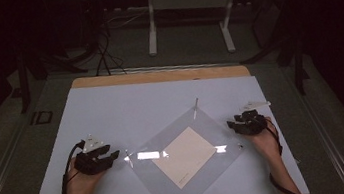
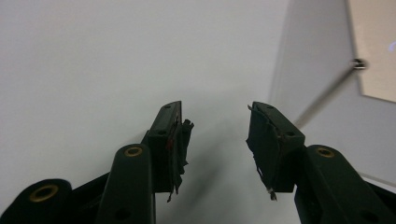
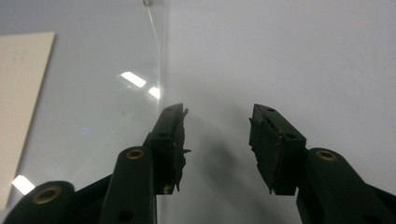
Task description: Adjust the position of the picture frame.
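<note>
A clear plastic sheet (image 1: pixel 187 150) lies turned like a diamond on the white table cover (image 1: pixel 111 110), with a cream paper (image 1: pixel 184 156) at its middle. My left gripper (image 1: pixel 114 157) rests open just off the sheet's left corner, nothing between its jaws. In the left gripper view the left gripper (image 2: pixel 217 123) is over bare white surface, with the sheet (image 2: pixel 322 126) and paper (image 2: pixel 373 46) to the right. My right gripper (image 1: pixel 232 124) is open by the sheet's right corner. In the right gripper view the right gripper (image 3: pixel 217 119) straddles the sheet's edge; the sheet (image 3: pixel 93 93) and paper (image 3: pixel 21 93) lie to the left.
A thin pale strip (image 1: pixel 195 108) sticks out at the sheet's far corner, and a thin grey strip (image 2: pixel 327 91) crosses the sheet near the left gripper. The wooden table edge (image 1: pixel 157 74) runs along the back. A white desk frame (image 1: pixel 185 4) and cables stand on the dark floor beyond.
</note>
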A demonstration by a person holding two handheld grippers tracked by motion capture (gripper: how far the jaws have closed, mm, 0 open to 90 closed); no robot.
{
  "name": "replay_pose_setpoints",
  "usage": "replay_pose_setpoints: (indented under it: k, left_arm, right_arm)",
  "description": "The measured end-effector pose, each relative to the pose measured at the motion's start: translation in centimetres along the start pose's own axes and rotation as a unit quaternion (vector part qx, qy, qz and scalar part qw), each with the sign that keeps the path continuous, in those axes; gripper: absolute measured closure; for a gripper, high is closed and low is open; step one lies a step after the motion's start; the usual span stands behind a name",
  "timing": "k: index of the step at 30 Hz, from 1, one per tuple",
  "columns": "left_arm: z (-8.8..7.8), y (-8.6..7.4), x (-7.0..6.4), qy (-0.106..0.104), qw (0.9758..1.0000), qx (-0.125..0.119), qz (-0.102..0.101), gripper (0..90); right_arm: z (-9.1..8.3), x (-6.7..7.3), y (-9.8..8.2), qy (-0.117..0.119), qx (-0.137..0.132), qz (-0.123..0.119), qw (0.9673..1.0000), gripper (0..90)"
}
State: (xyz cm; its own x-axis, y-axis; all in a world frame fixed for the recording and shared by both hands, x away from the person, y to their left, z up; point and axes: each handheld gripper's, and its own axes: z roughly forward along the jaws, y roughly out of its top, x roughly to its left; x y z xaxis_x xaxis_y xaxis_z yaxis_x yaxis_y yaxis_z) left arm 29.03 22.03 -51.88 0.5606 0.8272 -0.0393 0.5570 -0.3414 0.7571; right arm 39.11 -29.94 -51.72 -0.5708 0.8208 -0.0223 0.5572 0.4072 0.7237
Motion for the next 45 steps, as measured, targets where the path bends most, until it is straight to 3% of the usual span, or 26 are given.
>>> replay_pose_setpoints:
  k: [5,12,15,17,24,29,33,41,45]
  left_arm:
    - [-0.1,-0.2,-0.6,-0.014,0.9999,0.0,0.007,56.9]
    - [-0.2,-0.2,-1.4,-0.033,0.9994,-0.001,0.013,58.1]
    - [-0.2,-0.3,-1.8,-0.036,0.9992,0.0,0.016,58.1]
    - [-0.1,-0.3,-2.2,-0.039,0.999,0.001,0.021,58.2]
    - [0.4,0.1,-3.0,-0.044,0.9986,0.006,0.028,59.7]
    - [0.8,0.5,-3.5,-0.037,0.9988,0.007,0.032,59.8]
    - [1.3,0.9,-3.7,-0.032,0.9991,0.005,0.027,61.1]
    - [2.4,1.4,-4.8,-0.015,0.999,0.015,0.039,69.4]
    - [2.7,1.4,-5.0,0.0,0.9987,0.014,0.049,77.6]
  right_arm:
    - [0.6,0.4,1.2,0.005,-0.01,-0.009,0.9999,56.2]
    - [1.7,0.9,3.8,0.033,-0.015,-0.024,0.999,63.1]
    - [1.8,1.0,4.1,0.035,-0.014,-0.026,0.9989,63.2]
    - [2.6,1.2,5.2,0.052,-0.017,-0.038,0.9978,65.1]
    - [4.5,1.9,6.8,0.069,-0.016,-0.059,0.9957,67.9]
    - [5.8,2.4,7.6,0.076,-0.019,-0.069,0.9945,67.7]
    - [6.6,2.6,8.1,0.083,-0.026,-0.061,0.9943,67.3]
    - [8.5,2.9,8.9,0.088,-0.026,-0.049,0.9946,68.9]
    - [9.5,2.9,8.9,0.088,-0.022,-0.04,0.995,73.6]
